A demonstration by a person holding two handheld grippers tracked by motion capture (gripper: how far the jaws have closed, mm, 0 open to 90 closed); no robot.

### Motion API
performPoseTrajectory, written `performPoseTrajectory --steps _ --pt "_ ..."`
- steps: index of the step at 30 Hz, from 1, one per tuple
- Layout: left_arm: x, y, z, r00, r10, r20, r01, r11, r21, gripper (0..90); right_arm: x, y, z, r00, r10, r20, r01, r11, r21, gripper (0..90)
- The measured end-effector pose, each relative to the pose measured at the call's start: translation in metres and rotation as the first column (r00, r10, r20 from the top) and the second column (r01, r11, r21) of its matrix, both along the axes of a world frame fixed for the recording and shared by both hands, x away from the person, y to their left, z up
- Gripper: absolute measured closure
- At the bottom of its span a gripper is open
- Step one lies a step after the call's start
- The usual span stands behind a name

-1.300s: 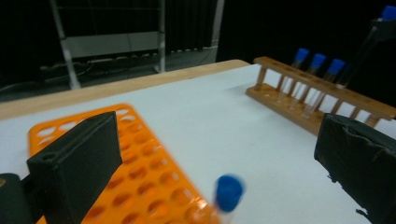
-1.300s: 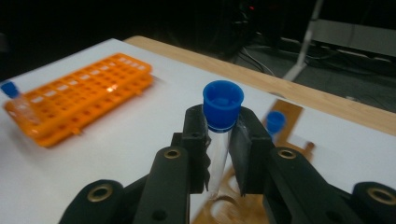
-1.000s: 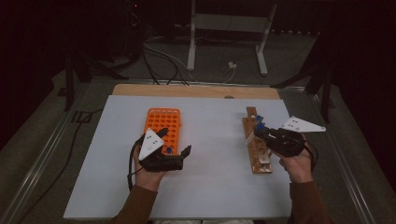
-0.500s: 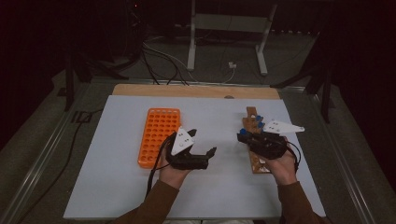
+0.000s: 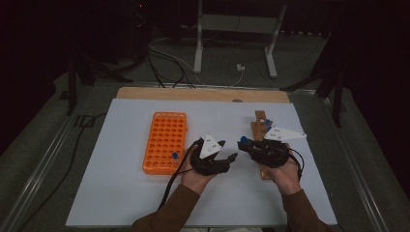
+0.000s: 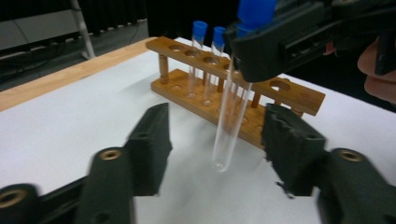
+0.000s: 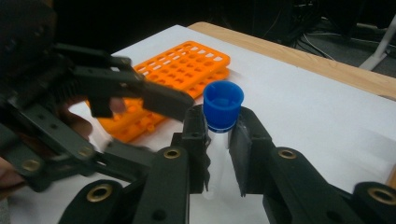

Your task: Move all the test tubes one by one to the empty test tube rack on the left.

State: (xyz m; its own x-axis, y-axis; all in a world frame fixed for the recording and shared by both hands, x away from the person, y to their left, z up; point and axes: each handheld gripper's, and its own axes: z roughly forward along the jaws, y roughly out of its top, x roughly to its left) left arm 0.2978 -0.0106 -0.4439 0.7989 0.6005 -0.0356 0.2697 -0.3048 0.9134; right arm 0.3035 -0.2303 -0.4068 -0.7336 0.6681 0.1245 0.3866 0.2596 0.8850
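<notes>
Your desk (image 5: 121, 193) carries a white sheet, with a bare wooden strip along its far edge. On the left half, toward the middle, lies the orange rack (image 5: 165, 141), its long side running from the near edge to the far edge; a blue cap (image 5: 174, 155) shows at its near right corner. On the right half stands the wooden rack (image 6: 187, 63), also running near to far, and the left gripper view shows two blue-capped tubes (image 6: 198, 56) upright in its holes. Between the two racks, near the middle of the desk, your two grippers face each other, close but apart. Your left gripper (image 5: 226, 153) points right toward the other, its jaws spread wide with nothing in them; in its own view the tube hangs in the gap between them, touching neither. Your right gripper (image 7: 219, 140) points left, its jaws pinching a clear tube (image 6: 231, 116) just below its blue cap, so that you hold the tube upright above the sheet, its rounded bottom clear of the desk.
</notes>
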Motion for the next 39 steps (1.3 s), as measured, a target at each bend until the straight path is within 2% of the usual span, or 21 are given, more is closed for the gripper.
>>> performPoseTrajectory --steps 5,11,17,25,30,33,39 --pt "0.002 -0.004 -0.002 0.9998 -0.020 -0.002 0.020 0.9998 -0.005 59.5 -0.001 0.003 0.000 0.9999 0.011 -0.004 -0.011 1.000 0.006 76.7" --pt "0.003 -0.005 -0.003 0.9992 -0.040 0.000 0.040 0.9990 -0.019 66.9 -0.002 0.007 -0.002 0.9995 0.027 -0.014 -0.027 1.000 0.004 76.6" --pt "0.002 -0.005 -0.003 0.9987 -0.051 0.007 0.051 0.9987 -0.011 76.1 -0.001 0.009 -0.003 0.9992 0.035 -0.017 -0.035 0.999 0.004 76.6" --pt "0.002 -0.006 -0.003 0.9982 -0.059 0.009 0.059 0.9982 -0.011 78.0 -0.001 0.008 -0.003 0.9986 0.049 -0.016 -0.049 0.999 0.006 75.3" --pt "0.003 -0.004 -0.003 0.9992 -0.040 -0.005 0.040 0.9992 -0.010 78.1 -0.002 0.002 0.000 0.9970 0.077 -0.004 -0.077 0.996 0.047 58.8" --pt "0.003 -0.001 -0.003 0.9994 -0.032 -0.010 0.032 0.9994 -0.017 78.1 -0.002 -0.001 0.002 0.9965 0.084 0.005 -0.084 0.995 0.062 52.3" --pt "0.003 0.009 -0.004 0.9995 -0.023 -0.023 0.022 0.9990 -0.040 78.2 -0.002 -0.009 0.006 0.9976 0.065 0.024 -0.066 0.995 0.077 32.5"
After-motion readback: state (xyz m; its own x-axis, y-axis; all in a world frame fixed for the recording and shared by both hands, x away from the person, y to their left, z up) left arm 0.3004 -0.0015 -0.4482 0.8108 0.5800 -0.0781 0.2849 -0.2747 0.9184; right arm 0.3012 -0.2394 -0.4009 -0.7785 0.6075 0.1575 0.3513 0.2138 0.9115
